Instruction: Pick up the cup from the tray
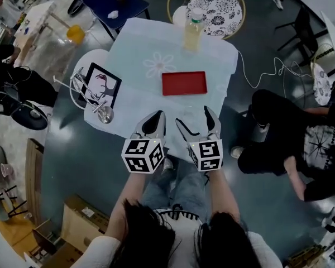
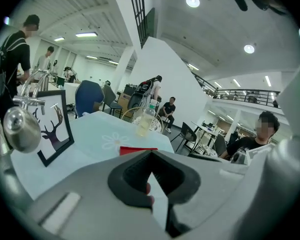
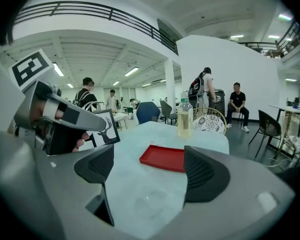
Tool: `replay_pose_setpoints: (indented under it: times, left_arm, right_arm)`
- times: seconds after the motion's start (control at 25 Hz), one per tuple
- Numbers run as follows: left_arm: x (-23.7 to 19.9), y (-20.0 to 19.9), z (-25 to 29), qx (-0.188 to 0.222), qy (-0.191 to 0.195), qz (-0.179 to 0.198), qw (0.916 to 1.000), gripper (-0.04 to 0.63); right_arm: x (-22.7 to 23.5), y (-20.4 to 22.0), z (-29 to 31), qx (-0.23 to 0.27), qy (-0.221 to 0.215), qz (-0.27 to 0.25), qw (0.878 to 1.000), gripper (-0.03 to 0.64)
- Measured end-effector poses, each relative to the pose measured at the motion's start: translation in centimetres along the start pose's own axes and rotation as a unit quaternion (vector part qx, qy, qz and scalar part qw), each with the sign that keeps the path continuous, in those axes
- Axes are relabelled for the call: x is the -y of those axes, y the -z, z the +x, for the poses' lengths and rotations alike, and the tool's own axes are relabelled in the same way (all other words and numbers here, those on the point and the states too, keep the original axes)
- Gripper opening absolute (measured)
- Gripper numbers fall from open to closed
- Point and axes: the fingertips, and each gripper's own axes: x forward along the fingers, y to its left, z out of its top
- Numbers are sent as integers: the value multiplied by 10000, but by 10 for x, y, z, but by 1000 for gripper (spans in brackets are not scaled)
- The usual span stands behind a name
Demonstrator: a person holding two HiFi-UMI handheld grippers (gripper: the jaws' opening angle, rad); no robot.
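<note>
- While both grippers hang over the near edge of the worktop (image 1: 139,94) in the head view, the left gripper (image 1: 154,121) has its jaws together and the right gripper (image 1: 192,115) has its jaws apart. The red tray (image 1: 183,83) lies at frame centre, and a bottle (image 1: 193,31) stands above it. A framed picture (image 1: 102,85) sits at the left.
- Left gripper view: the dark jaws meet at lower centre and clamp nothing. The tray's edge shows just above them, and the bottle stands higher still.
- Right gripper view: the jaws stand wide apart and hold nothing. A faint, clear round shape that may be the cup (image 3: 147,201) rests on the worktop between them, below the tray in the frame and apart from it. I cannot tell for certain.
</note>
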Motion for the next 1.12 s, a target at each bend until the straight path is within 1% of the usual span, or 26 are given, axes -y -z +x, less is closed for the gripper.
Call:
replay_pose_setpoints:
  times: [0.04,0.08,0.12,0.16,0.24,0.36,0.48,0.52,0.56,0.68,0.88,1.12]
  left_arm:
    - [3,-1,-4,9,31,18,10000,0]
    - [7,-2,-7,15,76,43,10000,0]
    - [12,-4,-10,27,138,77,9999,0]
    - [17,-6,-11,49,209,120,9997,0]
    - [27,-10,-15,93,338,209,9992,0]
    - [37,-10,-25,83,473,295,9984,0]
    - [46,-13,-36,122,566,354,9977,0]
    - [48,-15,-39,156,587,362,9975,0]
    - [50,-16,-42,186,606,376,9973,0]
    - [53,-16,-56,221,666,489,9963,0]
    - [59,-13,-73,246,678,633,9954,0]
    - [63,-6,-84,282,660,656,9953,0]
  right_arm:
    - [-4,-4,-6,-1,-70,-4,10000,444]
    - [-9,-9,-13,-7,-166,-20,9999,404]
    - [-14,-14,-18,3,-240,-61,9997,384]
    - [-16,-21,-23,36,-264,-126,9996,375]
    - [-21,-34,-31,117,-246,-247,9993,332]
    - [-33,-43,-46,130,-260,-318,9991,220]
    - [-40,-51,-62,197,-156,-310,9992,132]
    - [-41,-53,-67,204,-112,-286,9993,71]
    - [-43,-54,-70,203,-83,-241,9995,27]
    - [-55,-50,-81,223,-72,-92,9997,25]
    - [-64,-53,-94,276,-9,-116,9996,25]
    - [-67,-56,-101,346,58,-120,9993,25]
